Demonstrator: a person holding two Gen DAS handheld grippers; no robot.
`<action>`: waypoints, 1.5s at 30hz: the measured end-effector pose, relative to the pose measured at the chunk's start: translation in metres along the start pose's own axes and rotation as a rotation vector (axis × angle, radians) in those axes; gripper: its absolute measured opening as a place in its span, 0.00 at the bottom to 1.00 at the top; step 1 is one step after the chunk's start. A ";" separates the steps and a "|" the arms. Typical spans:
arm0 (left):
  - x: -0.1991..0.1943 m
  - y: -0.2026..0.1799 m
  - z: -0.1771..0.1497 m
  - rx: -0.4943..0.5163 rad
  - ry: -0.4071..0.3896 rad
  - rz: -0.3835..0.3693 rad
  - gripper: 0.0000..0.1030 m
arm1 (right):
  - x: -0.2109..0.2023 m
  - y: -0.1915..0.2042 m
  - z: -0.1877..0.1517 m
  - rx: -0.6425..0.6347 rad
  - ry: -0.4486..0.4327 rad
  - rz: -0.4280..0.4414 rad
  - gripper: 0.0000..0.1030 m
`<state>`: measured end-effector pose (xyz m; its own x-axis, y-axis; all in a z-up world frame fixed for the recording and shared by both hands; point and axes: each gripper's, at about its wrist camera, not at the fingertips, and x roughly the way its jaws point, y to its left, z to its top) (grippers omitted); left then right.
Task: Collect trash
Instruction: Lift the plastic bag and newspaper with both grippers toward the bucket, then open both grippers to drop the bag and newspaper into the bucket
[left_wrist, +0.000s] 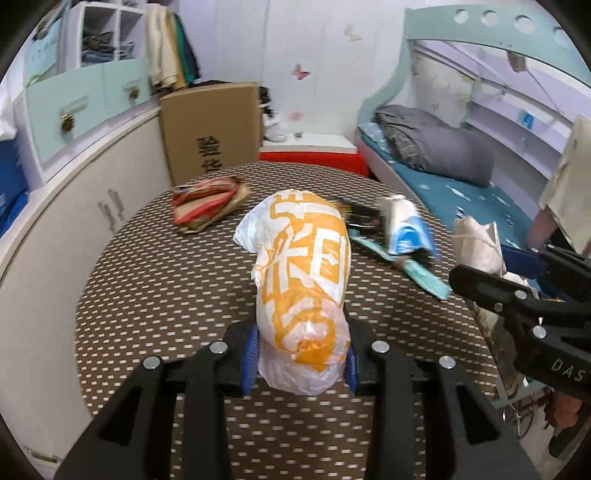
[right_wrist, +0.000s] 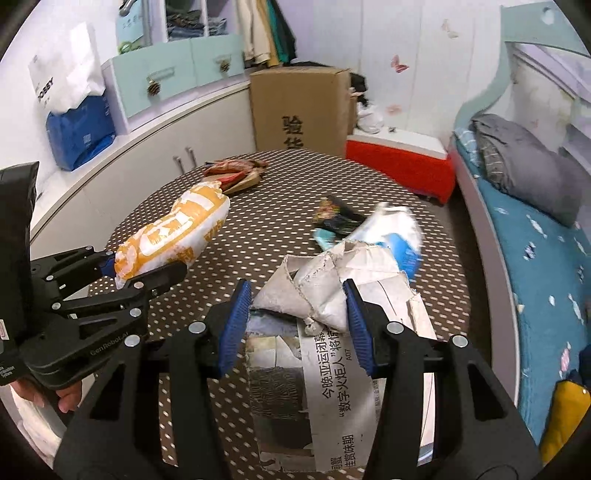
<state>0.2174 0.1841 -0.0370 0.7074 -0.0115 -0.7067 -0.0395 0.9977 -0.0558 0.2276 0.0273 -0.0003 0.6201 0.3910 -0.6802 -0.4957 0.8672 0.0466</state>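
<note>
My left gripper (left_wrist: 301, 354) is shut on an orange-and-white plastic bag (left_wrist: 306, 266) and holds it above the brown dotted round table (left_wrist: 155, 280). The bag also shows in the right wrist view (right_wrist: 173, 236), with the left gripper (right_wrist: 122, 273) at the left. My right gripper (right_wrist: 295, 321) is shut on a crumpled newspaper bundle (right_wrist: 325, 291) over the table's near right side; in the left wrist view the newspaper (left_wrist: 478, 243) sits in the right gripper (left_wrist: 491, 291). A white-and-blue wrapper (right_wrist: 395, 236), a dark wrapper (right_wrist: 336, 216) and a red-brown flattened packet (right_wrist: 236, 173) lie on the table.
A cardboard box (right_wrist: 299, 110) and a red-and-white stool (right_wrist: 402, 158) stand beyond the table. White cabinets (right_wrist: 147, 155) run along the left. A bed (right_wrist: 535, 236) with blue sheet and grey pillow lies at the right.
</note>
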 end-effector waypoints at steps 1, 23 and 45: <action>0.001 -0.006 0.001 0.011 0.001 -0.009 0.35 | -0.004 -0.005 -0.002 0.007 -0.004 -0.009 0.48; 0.029 -0.197 -0.002 0.312 0.037 -0.236 0.35 | -0.074 -0.147 -0.086 0.283 -0.003 -0.236 0.49; 0.108 -0.353 -0.069 0.540 0.287 -0.377 0.35 | -0.086 -0.269 -0.214 0.622 0.149 -0.363 0.49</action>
<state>0.2596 -0.1737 -0.1423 0.3880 -0.3056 -0.8695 0.5780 0.8155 -0.0287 0.1773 -0.3051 -0.1111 0.5683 0.0385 -0.8219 0.1894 0.9659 0.1762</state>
